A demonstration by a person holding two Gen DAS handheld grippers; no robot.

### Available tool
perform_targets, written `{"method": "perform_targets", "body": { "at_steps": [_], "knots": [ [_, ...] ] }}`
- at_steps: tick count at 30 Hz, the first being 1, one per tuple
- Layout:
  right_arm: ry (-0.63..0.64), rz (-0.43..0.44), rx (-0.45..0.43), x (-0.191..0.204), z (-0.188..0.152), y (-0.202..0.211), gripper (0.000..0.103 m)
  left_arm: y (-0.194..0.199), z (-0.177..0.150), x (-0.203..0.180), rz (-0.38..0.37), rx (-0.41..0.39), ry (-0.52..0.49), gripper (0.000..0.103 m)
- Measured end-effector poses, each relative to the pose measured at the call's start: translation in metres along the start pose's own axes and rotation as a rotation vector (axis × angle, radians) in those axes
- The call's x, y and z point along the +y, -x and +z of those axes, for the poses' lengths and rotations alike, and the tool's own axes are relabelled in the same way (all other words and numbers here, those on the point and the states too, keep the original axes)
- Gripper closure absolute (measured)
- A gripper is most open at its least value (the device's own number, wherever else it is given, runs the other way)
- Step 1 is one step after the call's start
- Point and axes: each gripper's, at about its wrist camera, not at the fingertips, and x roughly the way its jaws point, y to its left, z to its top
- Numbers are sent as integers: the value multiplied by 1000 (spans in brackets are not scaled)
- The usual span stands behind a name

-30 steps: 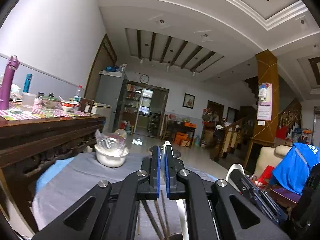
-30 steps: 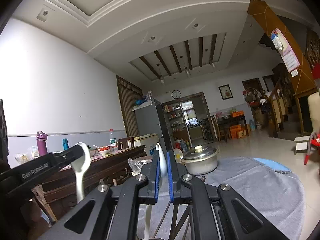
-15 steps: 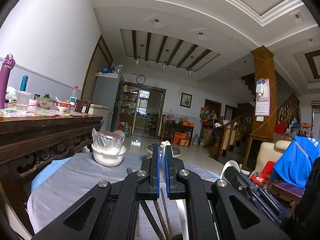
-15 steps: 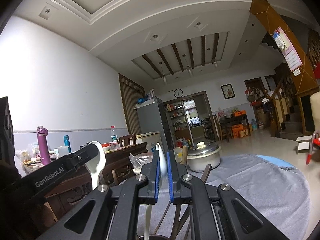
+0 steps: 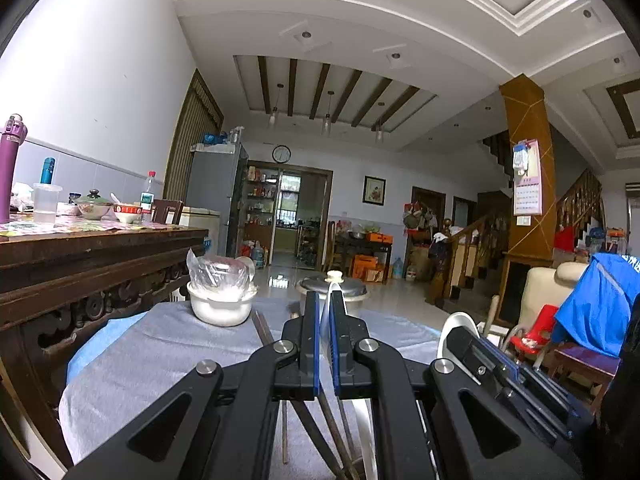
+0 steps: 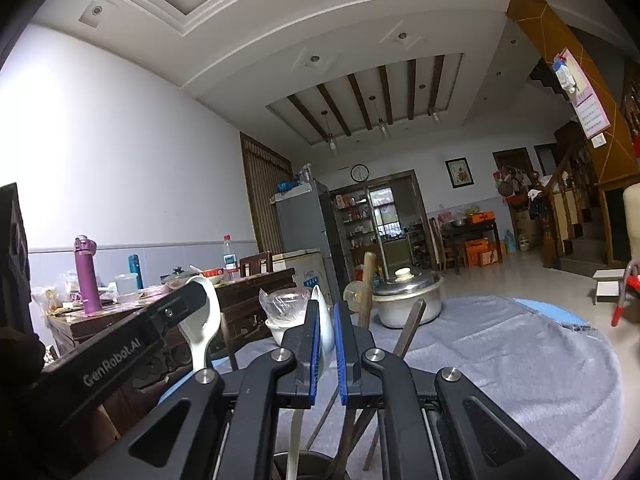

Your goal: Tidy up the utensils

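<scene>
Right gripper [image 6: 328,344] clamped on white spoon [image 6: 325,322], handle running down into dark cup [image 6: 308,465] at frame bottom. Chopsticks [image 6: 408,330] stand in same cup, leaning. Left gripper [image 5: 327,344] clamped on second white spoon [image 6: 202,320], just left of right gripper, level. Both over grey-clothed surface [image 6: 520,360]. Farther on cloth: white bowl [image 5: 221,309] with plastic bag, then lidded steel pot [image 6: 406,298]. Wooden table [image 5: 80,248] with bottles at left.
</scene>
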Motion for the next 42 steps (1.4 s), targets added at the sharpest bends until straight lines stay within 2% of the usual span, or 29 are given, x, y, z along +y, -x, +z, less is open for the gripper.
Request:
{"method": "perform_targets", "body": {
  "at_steps": [25,32,39,40,42],
  "knots": [
    [6,1,29,-1,-8,-13,95,-7,-2,6,9,43,8,98],
    [-1,-33,0,-13,10,-1,95,-9,-4,5,-13,66,6,99],
    [-139,-111,-36,-60,43,13,94,-11,-3,6,-23,74,11,99],
    [-159,-121,-31,-68,47,13,90,-12,-4,6,-24,76,7,99],
    [-188,-138,7,-83,48,7,71,-12,-5,4,-27,79,5,99]
  ]
}}
